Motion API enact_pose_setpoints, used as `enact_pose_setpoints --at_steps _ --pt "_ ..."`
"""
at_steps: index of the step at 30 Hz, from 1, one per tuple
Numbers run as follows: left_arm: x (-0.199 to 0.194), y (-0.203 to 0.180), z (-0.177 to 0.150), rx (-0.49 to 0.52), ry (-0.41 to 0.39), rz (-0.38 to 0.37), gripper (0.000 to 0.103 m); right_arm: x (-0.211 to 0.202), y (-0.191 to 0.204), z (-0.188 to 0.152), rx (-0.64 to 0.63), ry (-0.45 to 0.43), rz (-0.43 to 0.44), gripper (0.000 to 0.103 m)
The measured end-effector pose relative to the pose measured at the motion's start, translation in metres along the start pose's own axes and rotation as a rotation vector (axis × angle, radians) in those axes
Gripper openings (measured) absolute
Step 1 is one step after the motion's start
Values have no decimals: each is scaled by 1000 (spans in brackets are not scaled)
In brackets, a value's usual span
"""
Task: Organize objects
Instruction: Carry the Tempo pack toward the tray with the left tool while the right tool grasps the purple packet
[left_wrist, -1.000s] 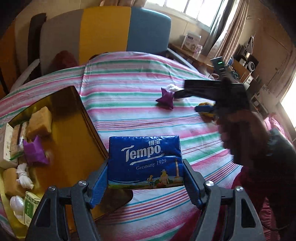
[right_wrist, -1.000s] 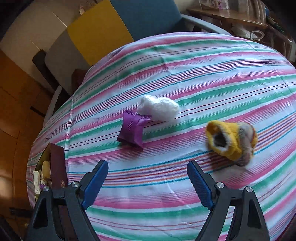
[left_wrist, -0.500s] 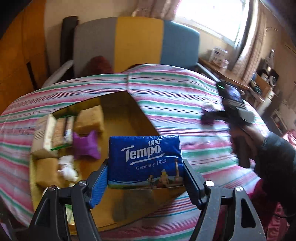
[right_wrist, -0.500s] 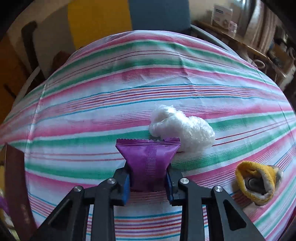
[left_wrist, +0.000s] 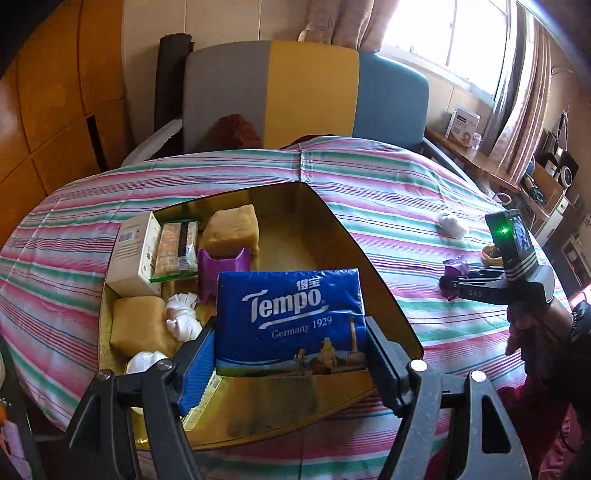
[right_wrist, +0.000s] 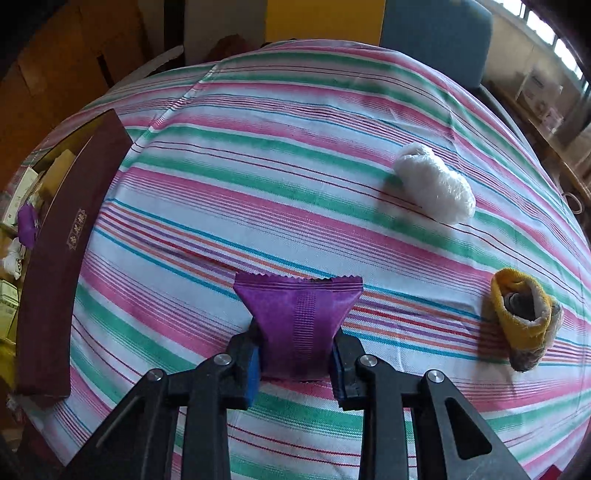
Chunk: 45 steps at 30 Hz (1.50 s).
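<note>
My left gripper (left_wrist: 290, 360) is shut on a blue Tempo tissue pack (left_wrist: 290, 317), held above the gold-lined box (left_wrist: 332, 229). Inside the box lie a white carton (left_wrist: 135, 254), a snack bar (left_wrist: 176, 245), two tan cakes (left_wrist: 231, 230), a purple packet (left_wrist: 221, 264) and white bundles (left_wrist: 181, 319). My right gripper (right_wrist: 295, 360) is shut on a purple packet (right_wrist: 299, 314) lifted over the striped cloth; in the left wrist view that right gripper (left_wrist: 452, 284) is at the right with the packet (left_wrist: 454, 269) in it.
A white plastic wad (right_wrist: 434, 184) and a yellow sock bundle (right_wrist: 522, 319) lie on the striped tablecloth (right_wrist: 258, 166). The box's maroon wall (right_wrist: 62, 251) stands at the left in the right wrist view. A multicoloured sofa (left_wrist: 306, 96) is behind the table.
My right gripper closed on the purple packet and lifted it away from the white wad. My left gripper carried the tissue pack leftward over the box.
</note>
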<state>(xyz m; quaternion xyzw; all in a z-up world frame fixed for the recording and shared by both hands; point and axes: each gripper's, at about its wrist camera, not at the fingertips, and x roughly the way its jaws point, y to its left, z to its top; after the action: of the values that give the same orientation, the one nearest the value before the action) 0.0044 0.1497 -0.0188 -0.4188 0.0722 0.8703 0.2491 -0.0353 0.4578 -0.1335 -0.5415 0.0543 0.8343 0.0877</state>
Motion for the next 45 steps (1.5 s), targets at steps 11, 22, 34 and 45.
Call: enact_pose_setpoints --at_steps 11,22,34,45 --pt "1 10 -17 -15 31 27 74 -5 8 -6 -58 -41 -32 32" --pt "-13 67 -20 -169 11 16 74 0 19 -2 -94 -57 -60 32" --pt "-12 88 -35 -243 39 -49 74 1 24 -2 -133 -71 -92 32" --pt "34 50 -13 -140 111 -39 74 0 24 -4 -137 -73 -96 32"
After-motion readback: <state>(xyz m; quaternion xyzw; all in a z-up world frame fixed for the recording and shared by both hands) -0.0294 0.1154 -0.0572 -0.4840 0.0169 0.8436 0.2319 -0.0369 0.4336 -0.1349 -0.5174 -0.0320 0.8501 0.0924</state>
